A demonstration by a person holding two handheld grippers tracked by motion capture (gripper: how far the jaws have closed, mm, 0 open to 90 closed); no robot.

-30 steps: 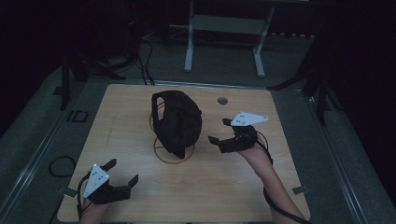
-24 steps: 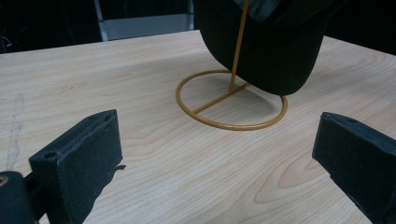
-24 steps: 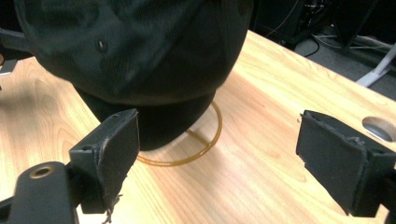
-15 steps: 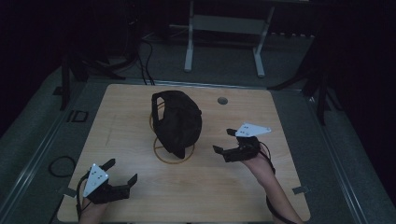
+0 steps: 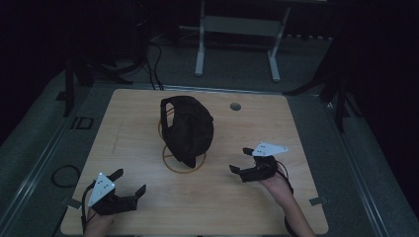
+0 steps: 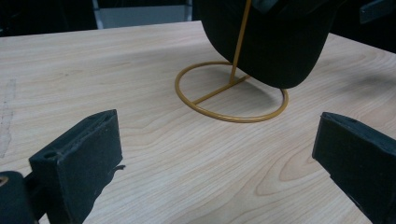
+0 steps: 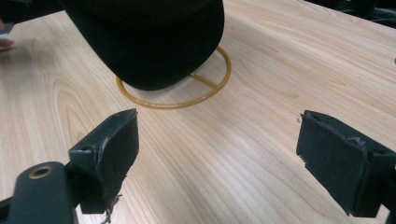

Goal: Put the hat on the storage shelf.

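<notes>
Both tools are sitting wide open and gripping nothing. The left tool [image 5: 129, 183] is resting low near the front left corner of the desk [image 5: 296, 123], the right tool [image 5: 240, 161] near its right side. Between and beyond them, a black cap [image 5: 188, 129] is hanging on a yellow wire stand [image 6: 231, 91], well apart from either.

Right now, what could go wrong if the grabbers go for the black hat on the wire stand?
1. The black cap hangs on a thin gold wire stand. A sideways bump from either open gripper might tip it.
2. The cap's brim hangs low over the ring base, so the right gripper could catch the wire instead of the fabric.
3. The left gripper sits near the table edge.
</notes>
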